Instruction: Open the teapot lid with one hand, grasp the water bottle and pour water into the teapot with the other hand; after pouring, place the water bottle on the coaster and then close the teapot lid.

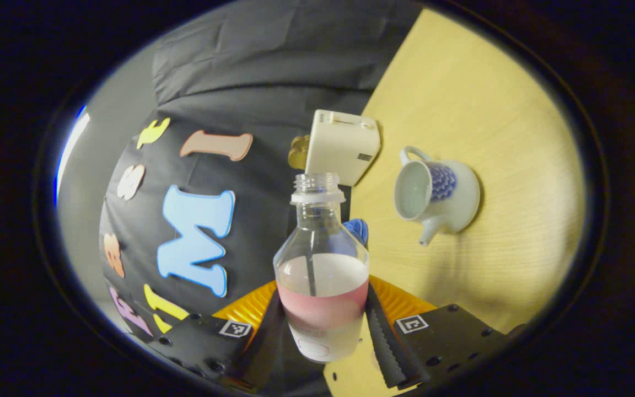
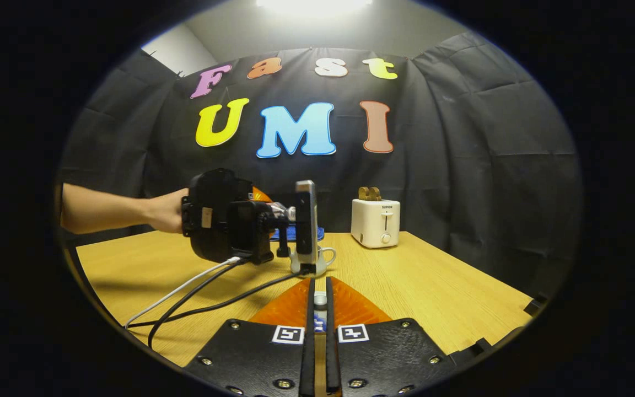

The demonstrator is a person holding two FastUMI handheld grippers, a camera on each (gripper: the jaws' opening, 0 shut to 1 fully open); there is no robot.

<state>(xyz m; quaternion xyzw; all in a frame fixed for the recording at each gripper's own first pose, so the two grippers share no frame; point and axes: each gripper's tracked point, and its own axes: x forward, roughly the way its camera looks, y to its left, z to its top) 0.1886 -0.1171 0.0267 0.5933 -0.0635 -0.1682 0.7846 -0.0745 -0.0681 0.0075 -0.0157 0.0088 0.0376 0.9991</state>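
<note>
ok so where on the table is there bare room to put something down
In the right gripper view, bare wood lies right of the teapot and in front of the toaster, out to the table edge. Crowded: cables cross the near left, and the left tongs hold the bottle by the teapot.

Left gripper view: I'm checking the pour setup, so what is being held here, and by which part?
The water bottle, cap off, is clamped at its lower body between the left gripper fingers.
</note>
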